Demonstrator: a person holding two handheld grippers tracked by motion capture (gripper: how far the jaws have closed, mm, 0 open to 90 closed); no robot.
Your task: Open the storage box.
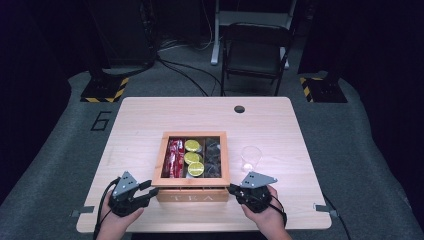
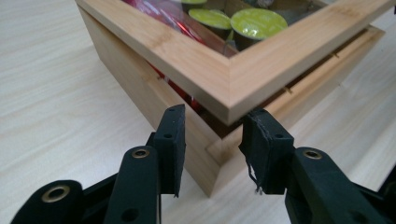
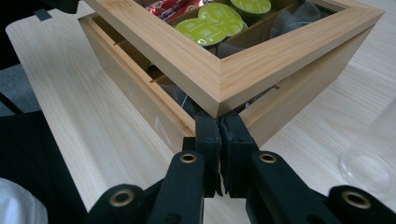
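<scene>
A wooden tea box (image 1: pixel 191 195) sits near the table's front edge, its glass-paned lid (image 1: pixel 192 134) raised a crack above the body. Inside are red packets (image 1: pixel 173 159), green-topped capsules (image 1: pixel 193 157) and dark bags (image 1: pixel 213 157). My left gripper (image 1: pixel 150 189) is at the box's front left corner; in the left gripper view its jaws (image 2: pixel 212 135) stand apart on either side of that corner (image 2: pixel 212 158), pads off the wood. At the front right corner my right gripper (image 1: pixel 233 189) is shut, its tips (image 3: pixel 219 123) tucked into the gap under the lid corner (image 3: pixel 219 88).
A clear plastic cup (image 1: pixel 250 157) stands upright just right of the box, close to the right gripper (image 3: pixel 369 163). The table has a cable hole (image 1: pixel 239 109) at the back. A folding chair (image 1: pixel 255 50) stands beyond the far edge.
</scene>
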